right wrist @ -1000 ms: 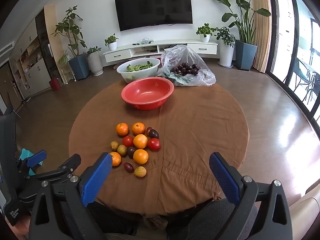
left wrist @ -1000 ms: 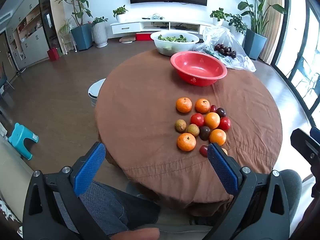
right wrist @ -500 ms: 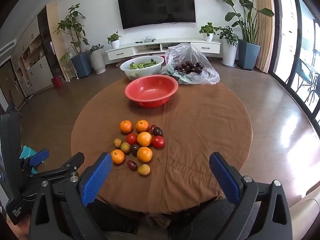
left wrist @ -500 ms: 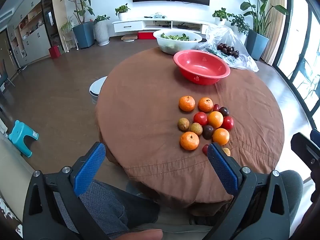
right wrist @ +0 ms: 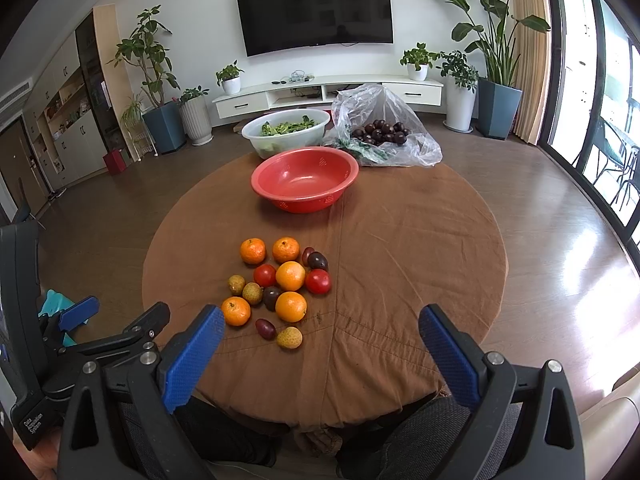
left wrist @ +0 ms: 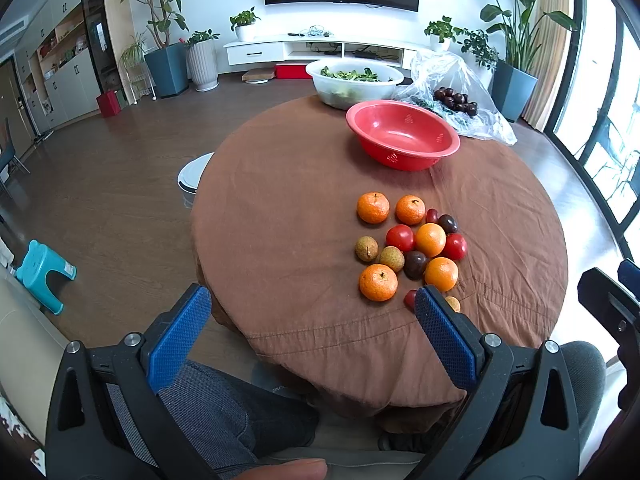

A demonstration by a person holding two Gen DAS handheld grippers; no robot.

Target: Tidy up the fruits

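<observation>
Lying near the table's (right wrist: 400, 248) front edge, the fruits (right wrist: 280, 284) form a cluster (long axis toward the red bowl (right wrist: 304, 184)); left gripper (left wrist: 312, 328) and right gripper (right wrist: 320, 344) both gape, empty.

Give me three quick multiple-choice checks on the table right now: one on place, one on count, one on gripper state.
1. Where is the red bowl?
A. beyond the loose fruit
B. on the floor
C. inside the plastic bag

2. How many oranges lie on the brown cloth?
A. two
B. five
C. nine

3. How are the two grippers?
A. both open, holding nothing
B. left shut on an orange
C. right shut on the bowl

Answers: 1 A, it stands empty past the fruit cluster. 2 B, five show. 3 A, left gripper and right gripper gape wide.
</observation>
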